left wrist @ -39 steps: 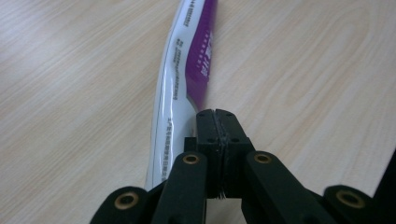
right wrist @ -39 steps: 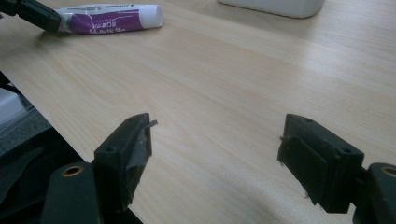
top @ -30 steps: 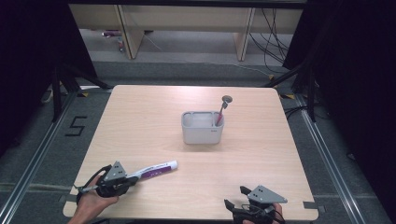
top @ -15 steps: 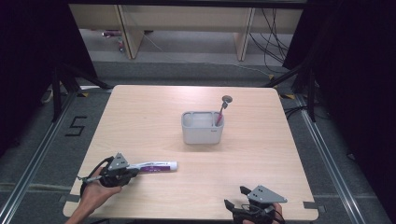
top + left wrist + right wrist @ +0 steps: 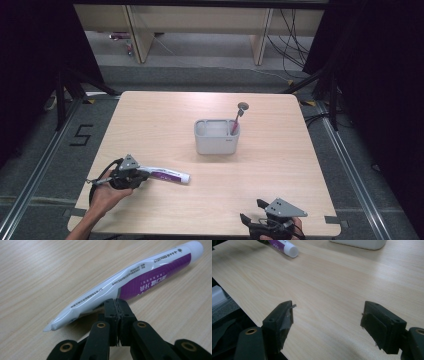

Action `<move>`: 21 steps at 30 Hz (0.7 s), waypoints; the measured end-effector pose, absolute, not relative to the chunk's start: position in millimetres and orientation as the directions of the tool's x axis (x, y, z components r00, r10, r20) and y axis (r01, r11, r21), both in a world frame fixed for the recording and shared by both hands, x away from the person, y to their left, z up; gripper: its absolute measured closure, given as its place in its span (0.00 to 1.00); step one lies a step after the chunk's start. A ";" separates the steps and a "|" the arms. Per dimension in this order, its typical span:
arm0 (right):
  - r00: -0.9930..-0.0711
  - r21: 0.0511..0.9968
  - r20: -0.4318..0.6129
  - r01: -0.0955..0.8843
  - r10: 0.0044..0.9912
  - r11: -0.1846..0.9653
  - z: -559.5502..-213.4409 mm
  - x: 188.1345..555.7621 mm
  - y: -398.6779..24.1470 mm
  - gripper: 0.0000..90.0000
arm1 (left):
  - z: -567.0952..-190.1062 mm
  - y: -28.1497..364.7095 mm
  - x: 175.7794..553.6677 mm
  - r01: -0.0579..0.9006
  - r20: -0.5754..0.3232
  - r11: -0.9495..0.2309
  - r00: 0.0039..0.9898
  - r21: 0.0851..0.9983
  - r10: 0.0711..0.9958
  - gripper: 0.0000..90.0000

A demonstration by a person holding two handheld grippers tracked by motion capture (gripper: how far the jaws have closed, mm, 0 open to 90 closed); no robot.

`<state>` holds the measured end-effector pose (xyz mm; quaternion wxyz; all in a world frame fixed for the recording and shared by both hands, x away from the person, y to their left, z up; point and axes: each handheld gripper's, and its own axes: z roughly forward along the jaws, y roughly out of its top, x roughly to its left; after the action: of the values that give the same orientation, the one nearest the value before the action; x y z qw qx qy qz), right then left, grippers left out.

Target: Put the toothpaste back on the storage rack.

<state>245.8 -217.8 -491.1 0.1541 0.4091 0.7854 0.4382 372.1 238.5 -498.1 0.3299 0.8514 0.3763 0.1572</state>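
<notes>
Left gripper view has the left tool [image 5: 116, 307] clamped shut on the crimped tail of the toothpaste tube [image 5: 140, 280], whose capped end rests ahead on the surface [image 5: 280, 165], likely for dragging. Right tool [image 5: 327, 320] gapes wide, idle, well apart.
</notes>
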 end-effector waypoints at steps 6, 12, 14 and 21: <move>-0.619 0.814 0.116 0.507 0.777 0.283 -491.1 246.2 -218.5 0.28 | -493.5 237.5 380.0 0.544 0.009 -0.491 0.663 0.680 0.749 0.96; -0.616 0.816 0.107 0.503 0.780 0.285 -490.8 246.1 -219.4 0.28 | -493.7 235.7 387.3 0.546 0.011 -0.486 0.657 0.682 0.754 0.96; -0.623 0.816 0.117 0.504 0.773 0.283 -490.7 246.4 -218.8 0.28 | -493.9 234.7 389.4 0.549 0.006 -0.479 0.653 0.685 0.757 0.96; -0.622 0.815 0.111 0.503 0.775 0.287 -491.1 247.1 -219.5 0.28 | -492.8 229.6 402.2 0.565 0.001 -0.476 0.644 0.674 0.765 0.95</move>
<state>247.1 -219.5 -491.1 0.1554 0.4061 0.7871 0.4375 402.2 229.6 -492.8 0.3276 0.8453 0.3933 0.1529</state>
